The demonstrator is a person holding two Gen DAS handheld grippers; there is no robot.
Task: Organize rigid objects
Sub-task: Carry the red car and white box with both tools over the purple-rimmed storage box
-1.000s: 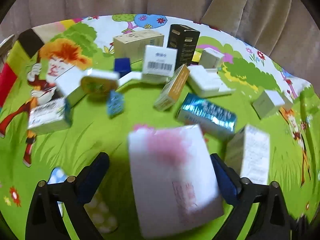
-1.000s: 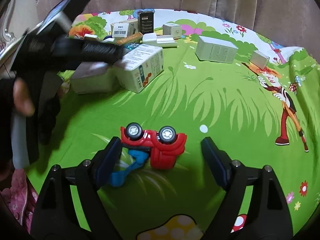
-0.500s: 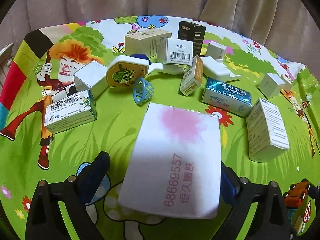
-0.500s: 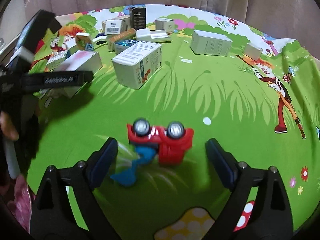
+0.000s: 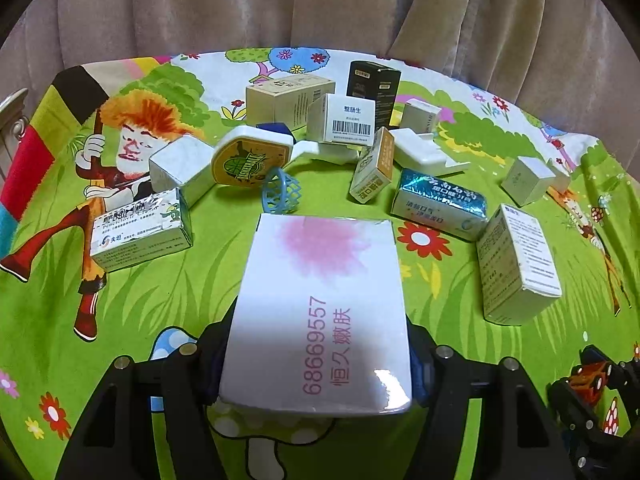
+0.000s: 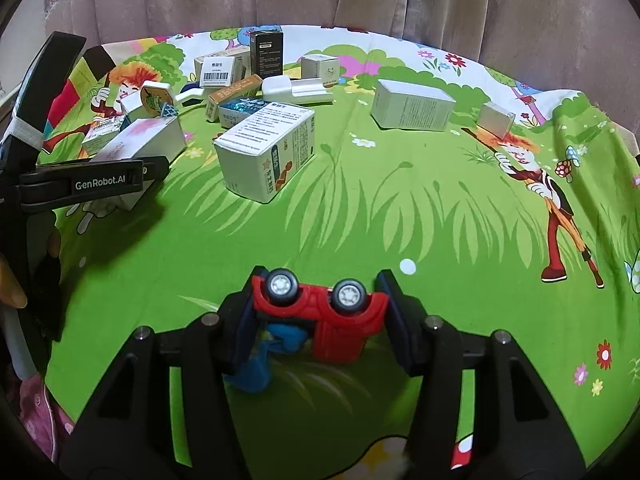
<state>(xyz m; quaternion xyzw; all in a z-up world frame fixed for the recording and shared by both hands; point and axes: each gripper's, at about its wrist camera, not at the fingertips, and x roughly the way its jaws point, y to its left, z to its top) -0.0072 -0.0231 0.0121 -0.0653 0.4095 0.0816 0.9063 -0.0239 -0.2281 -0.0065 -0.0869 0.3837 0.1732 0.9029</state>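
- Left claw [image 5: 316, 364] clamped on a white box with a pink blotch [image 5: 320, 312], near centre of the left wrist view; fingertips almost wholly hidden behind the box sides, only dark blue slivers of pad showing.
- Box bottom and the cloth directly under it concealed; cannot tell whether resting on the green cartoon cloth [image 5: 120, 320] or lifted.
- Beyond it, far across the counter, a crowd of cartons: a small blue net hoop [image 5: 280, 192] just past the box edge, a shiny blue carton [image 5: 440, 204] to the right, a black carton [image 5: 372, 88] farthest back, partly masked by a barcode-labelled box [image 5: 348, 124].
- Far right edge of that view: orange toy wheels and dark claw parts, cut off by the lens rim.
- Right claw [image 6: 320, 312] clamped on a red toy car [image 6: 320, 304], wheels up, near centre.
- Blue part [image 6: 256, 364] below the car, half hidden by the left finger; shape hard to make out.
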